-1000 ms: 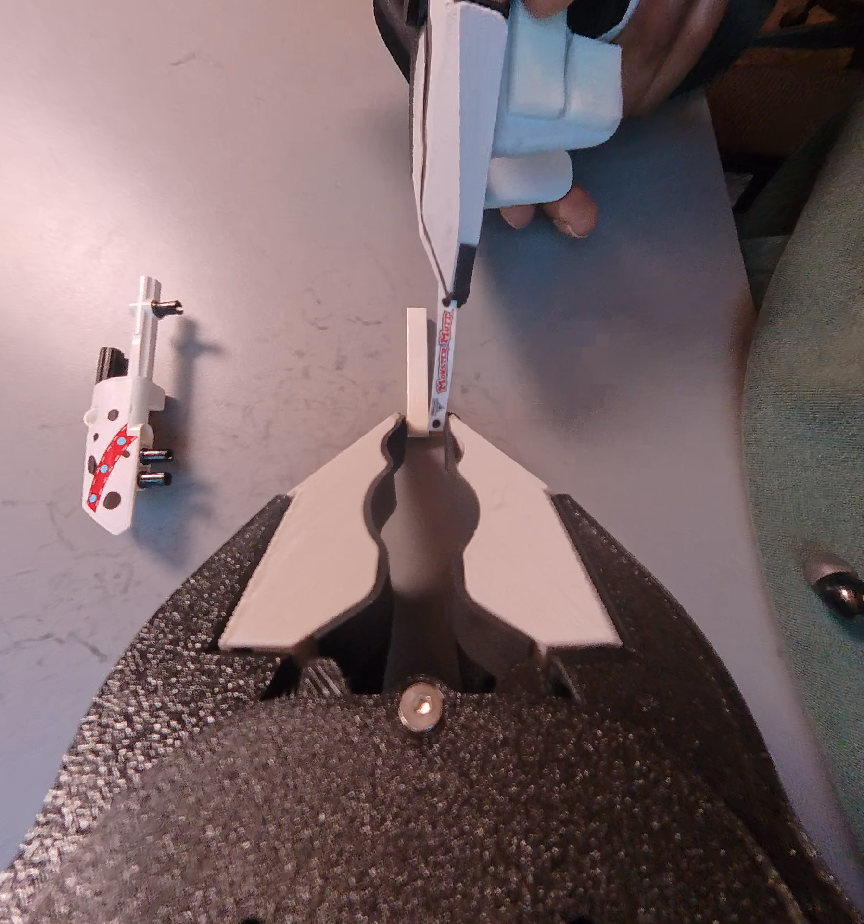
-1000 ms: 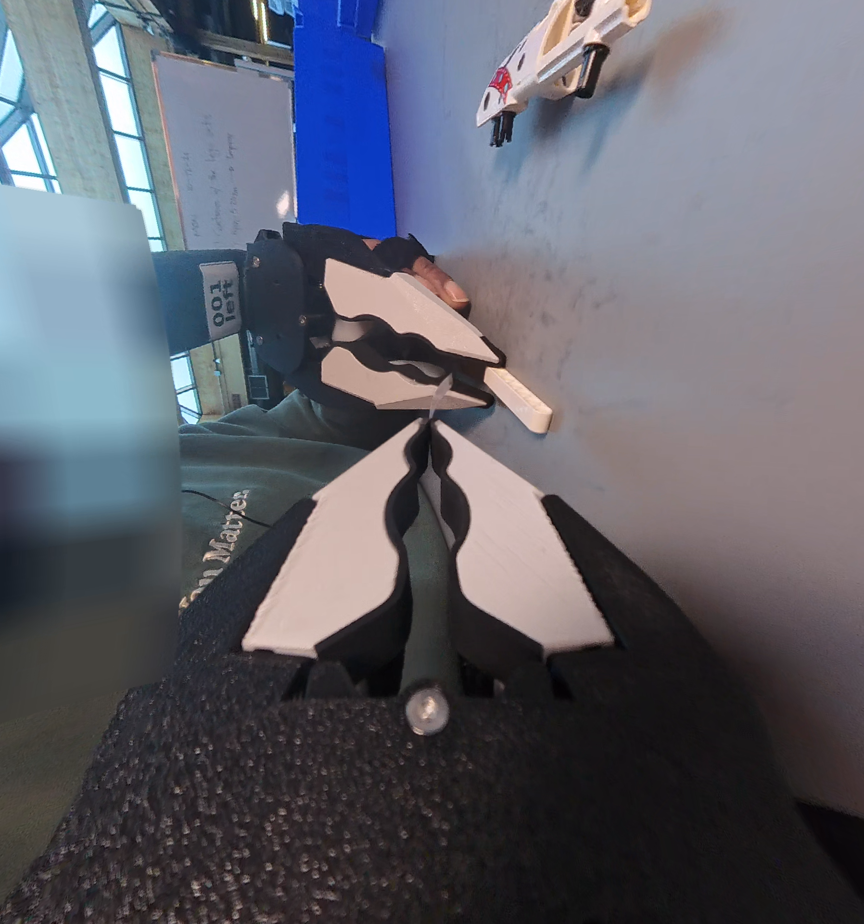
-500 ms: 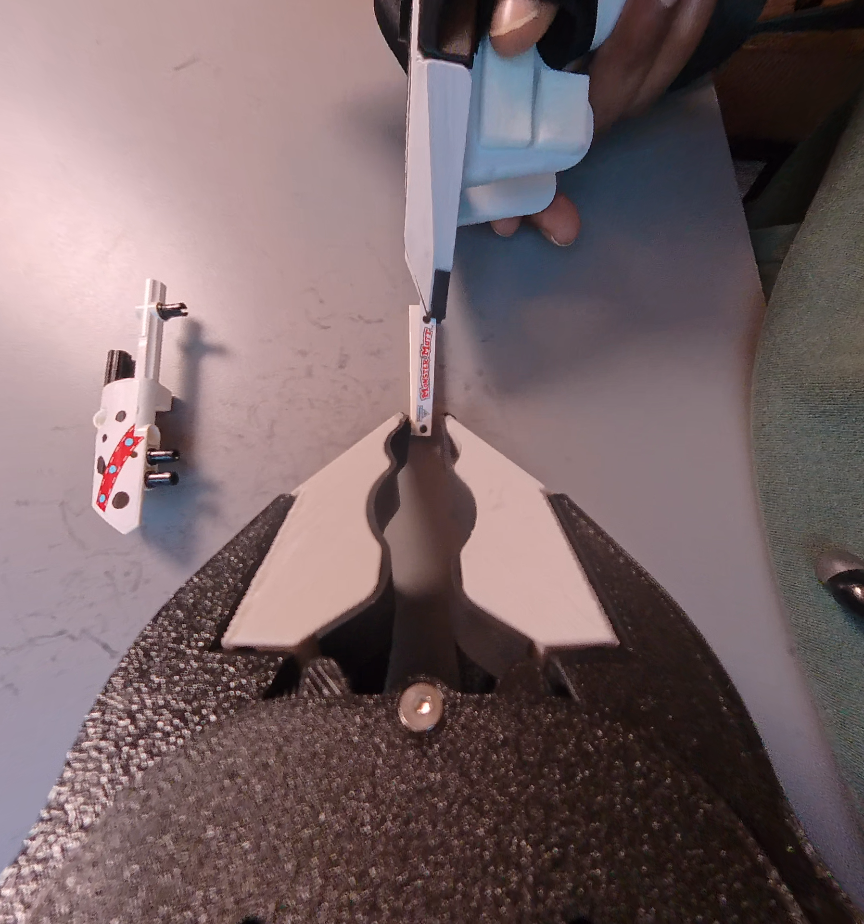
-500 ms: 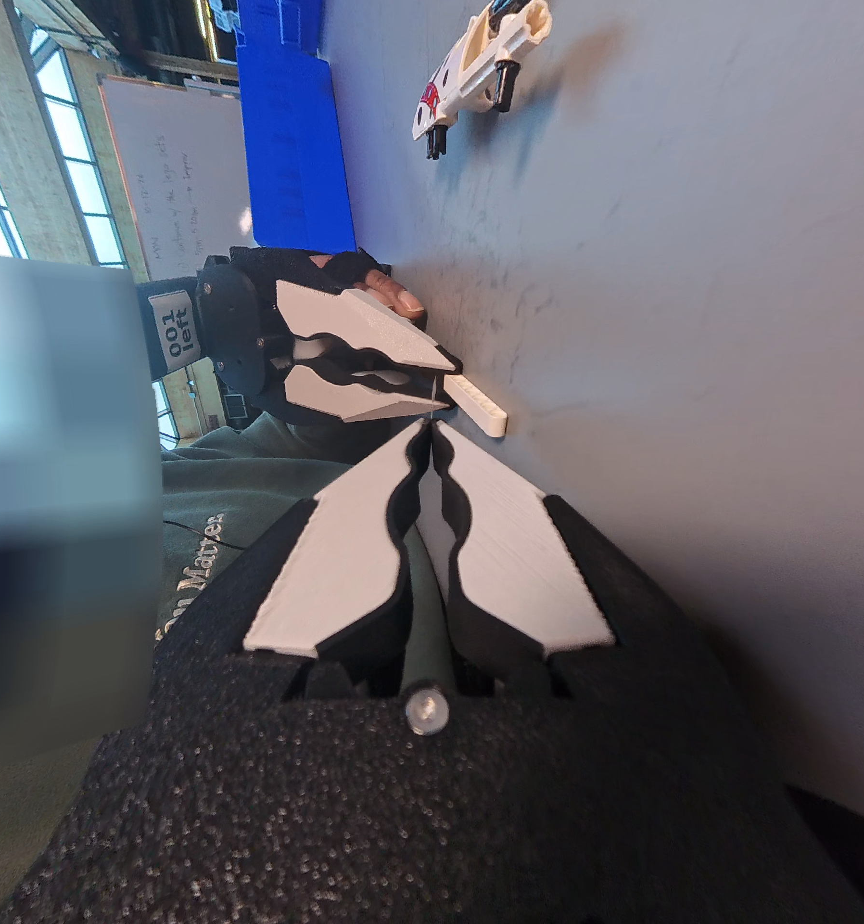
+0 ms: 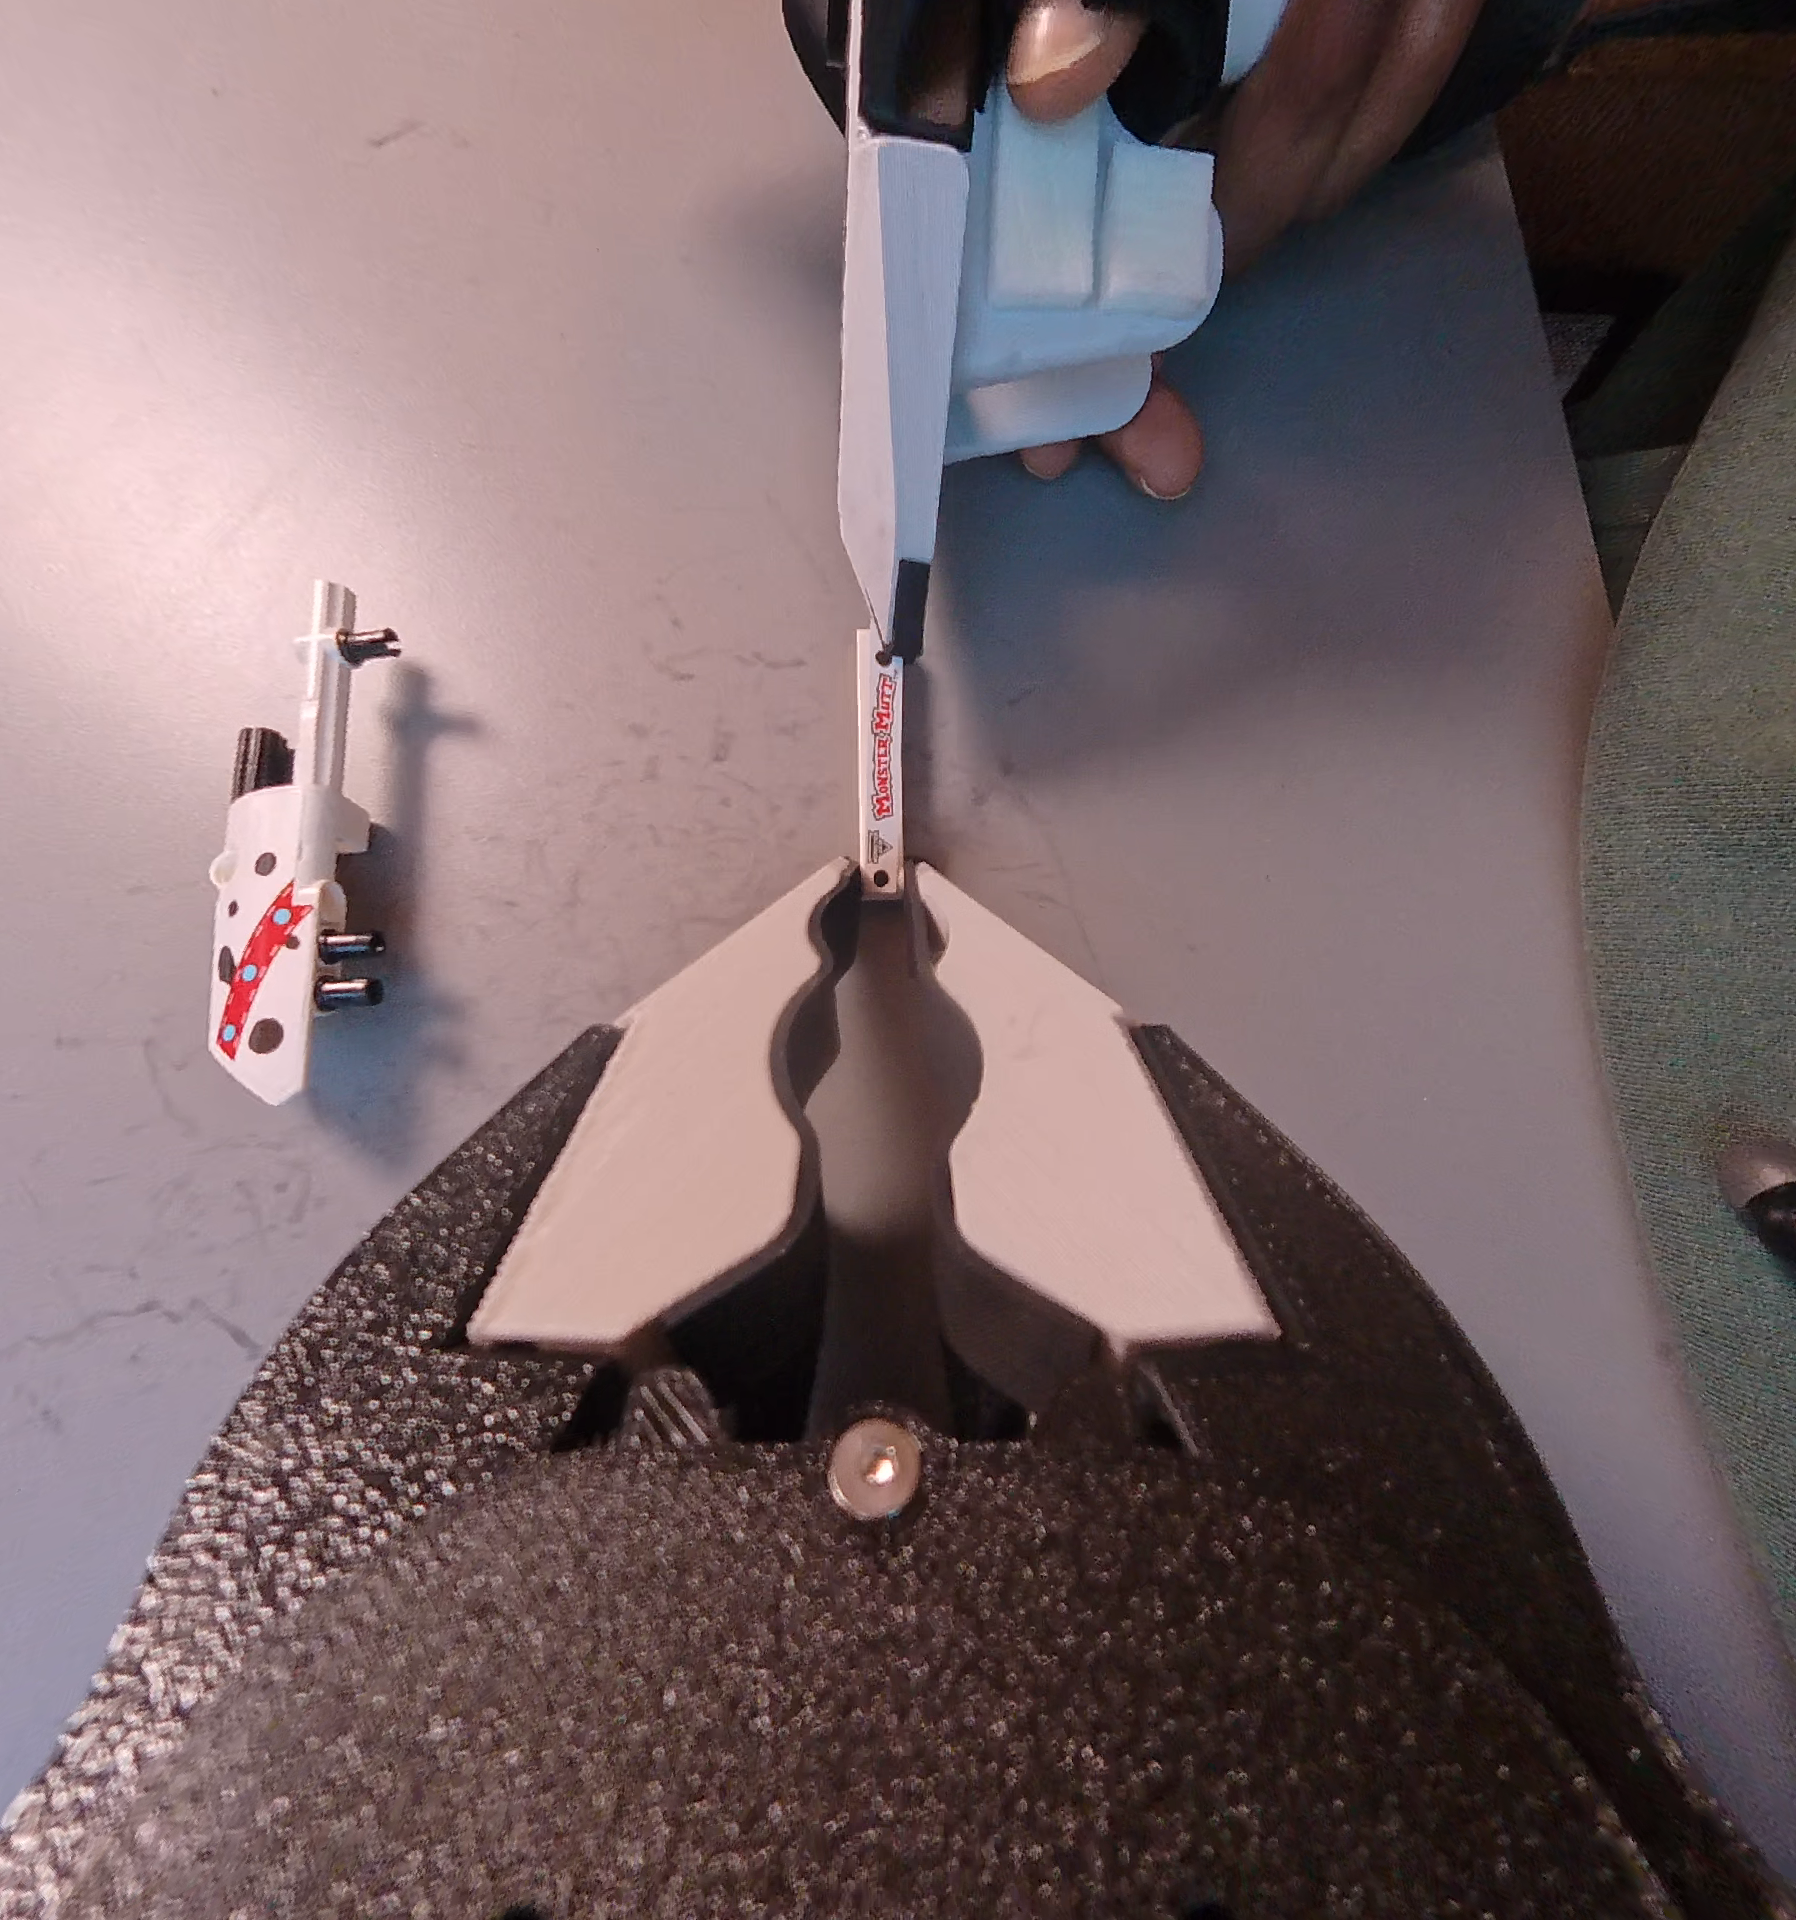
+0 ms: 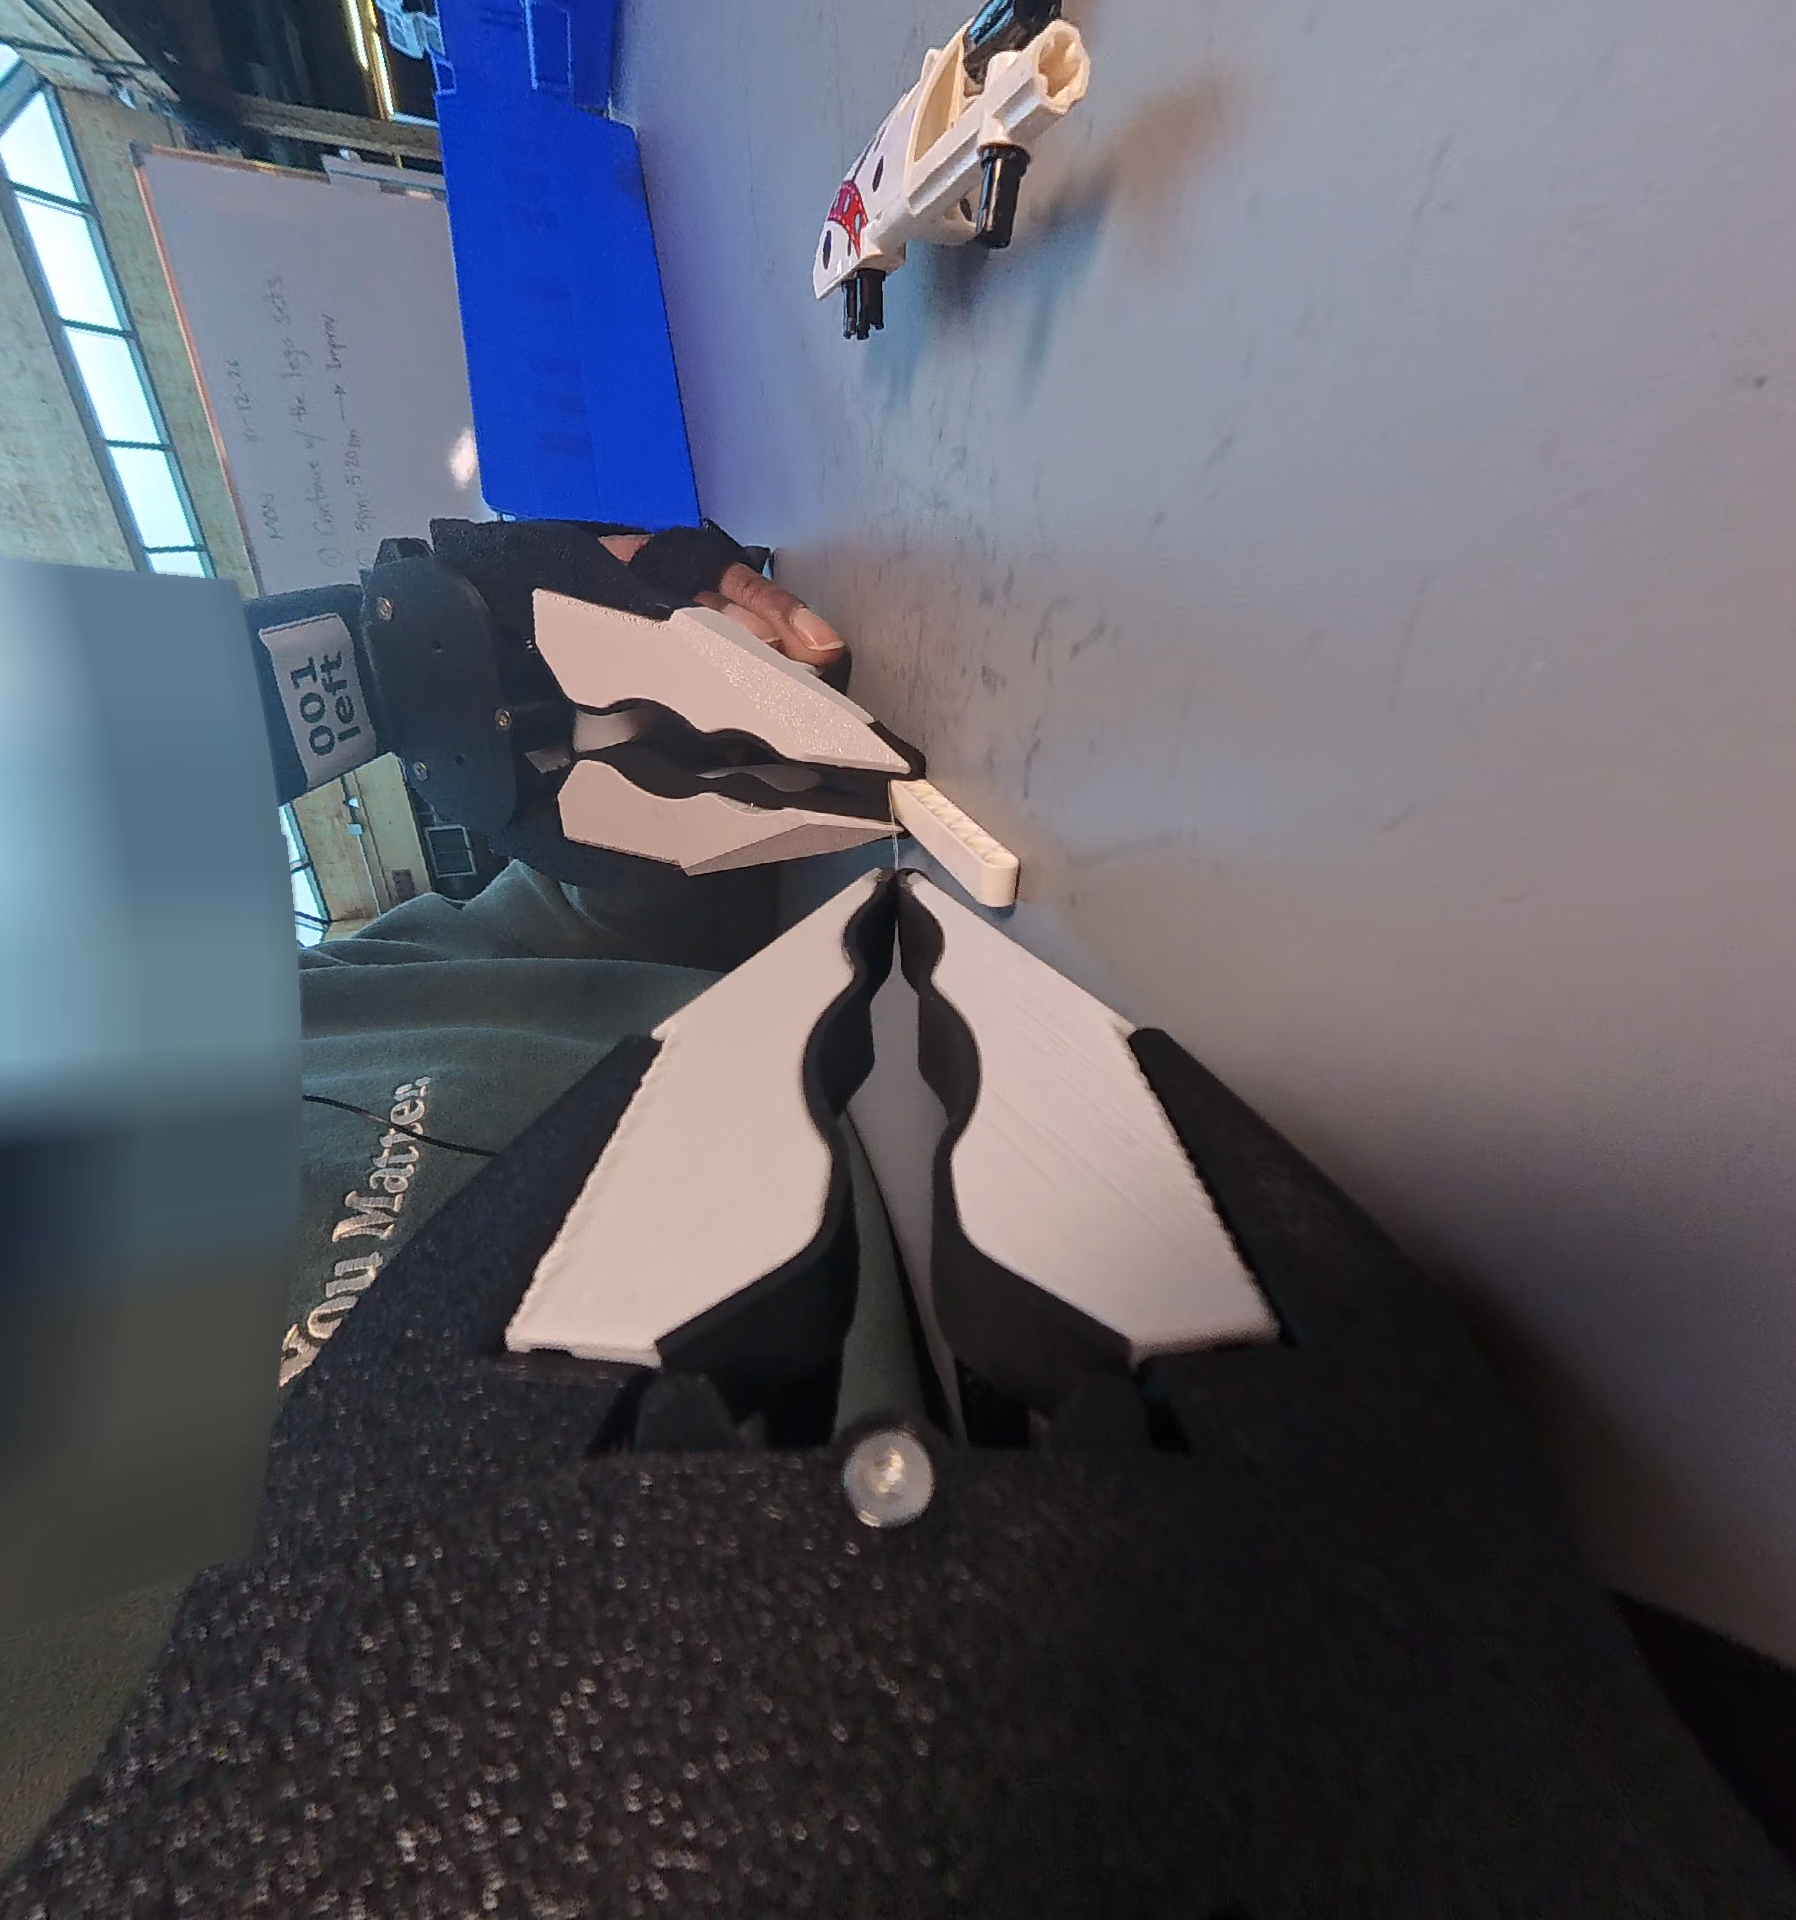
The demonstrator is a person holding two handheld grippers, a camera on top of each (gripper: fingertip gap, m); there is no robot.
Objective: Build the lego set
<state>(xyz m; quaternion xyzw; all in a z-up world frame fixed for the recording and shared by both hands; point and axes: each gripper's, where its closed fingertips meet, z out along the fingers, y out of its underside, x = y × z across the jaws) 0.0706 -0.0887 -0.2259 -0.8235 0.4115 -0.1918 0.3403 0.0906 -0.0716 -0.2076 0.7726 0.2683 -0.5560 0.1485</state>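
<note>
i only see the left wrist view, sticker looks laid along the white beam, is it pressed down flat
Observer: No. In the right wrist view the sticker shows edge-on as a thin line and stands apart from the white beam at its far end.
Operator: where does the beam's free end sit
Observer: The beam slopes towards the table, and its tip appears to touch the surface.
Operator: is the right one actually gripping
Observer: Yes. The right gripper has its fingers pinched shut on the sticker's end.
</note>
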